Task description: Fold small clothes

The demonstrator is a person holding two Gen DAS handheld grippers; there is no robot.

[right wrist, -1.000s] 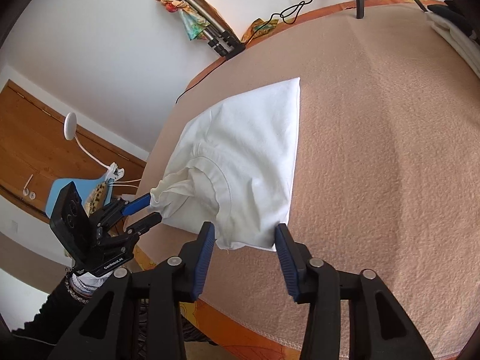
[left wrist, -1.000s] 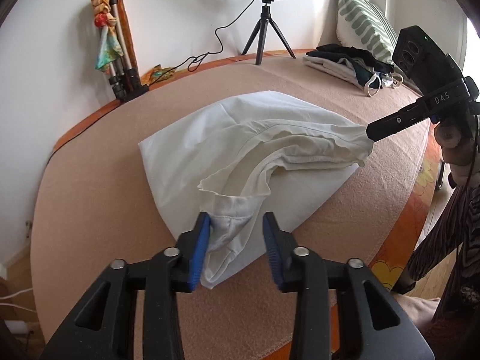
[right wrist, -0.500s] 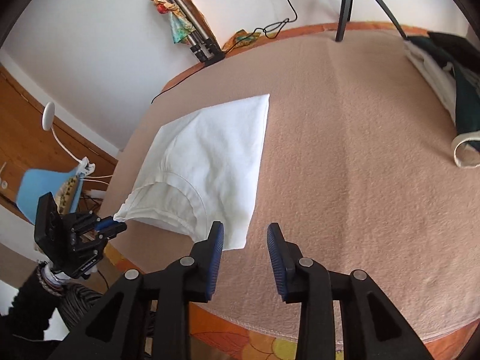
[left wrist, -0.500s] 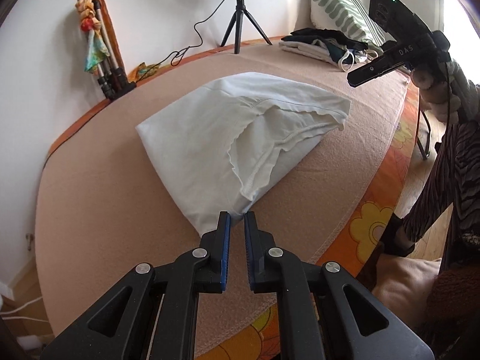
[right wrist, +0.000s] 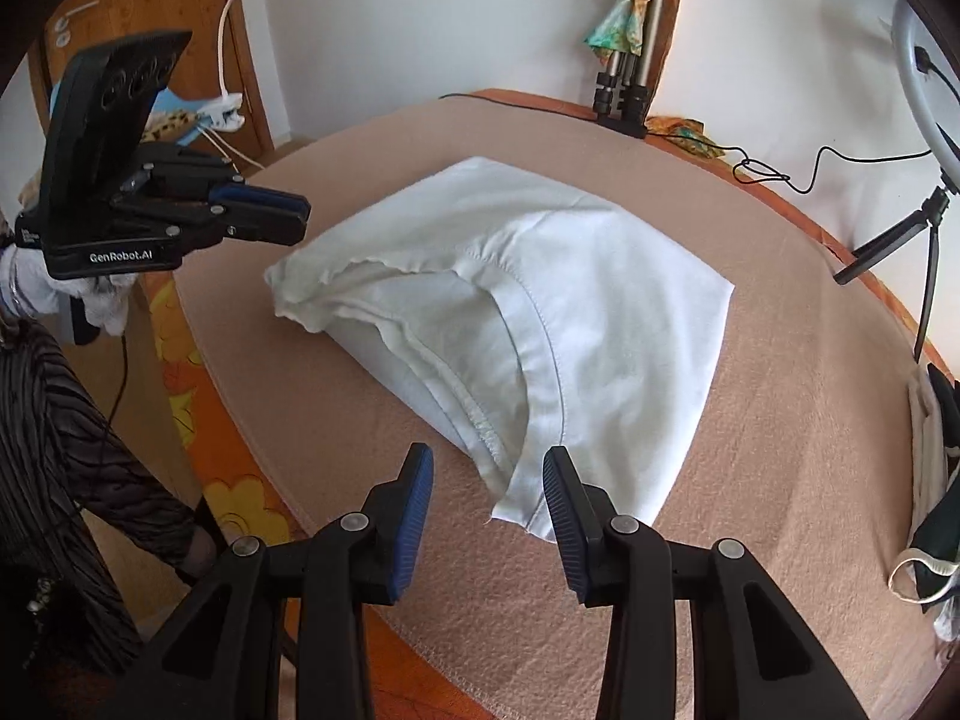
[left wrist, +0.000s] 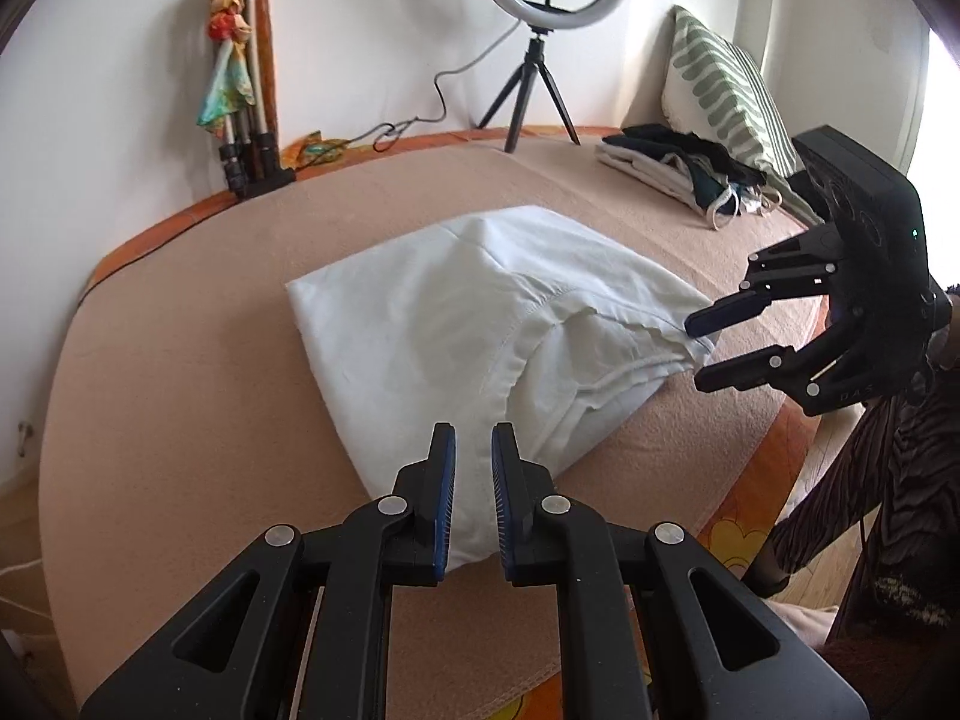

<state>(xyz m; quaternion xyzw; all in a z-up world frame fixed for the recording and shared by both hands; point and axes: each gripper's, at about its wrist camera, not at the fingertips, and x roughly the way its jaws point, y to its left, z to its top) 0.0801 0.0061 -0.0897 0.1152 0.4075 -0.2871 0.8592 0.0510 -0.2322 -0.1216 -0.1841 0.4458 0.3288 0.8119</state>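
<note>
A white garment (left wrist: 480, 324) lies partly folded on the tan blanket; it also shows in the right wrist view (right wrist: 540, 312). My left gripper (left wrist: 473, 456) is nearly shut and empty, just above the garment's near corner. In the right wrist view the left gripper (right wrist: 300, 213) hangs beside the garment's left corner, apart from it. My right gripper (right wrist: 486, 480) is open, its fingers either side of the garment's near hem corner. In the left wrist view the right gripper (left wrist: 699, 354) stands open at the garment's right corner.
A stack of folded clothes (left wrist: 678, 171) and a striped pillow (left wrist: 720, 84) sit at the far right. A ring light on a tripod (left wrist: 543, 48) and a folded tripod with scarves (left wrist: 240, 96) stand by the wall. The bed's edge (left wrist: 750, 516) is near on the right.
Both grippers let go of the garment and it settled flat. The left jaws closed and stayed near the corner. The right gripper swung back to the garment's right corner, jaws open.
</note>
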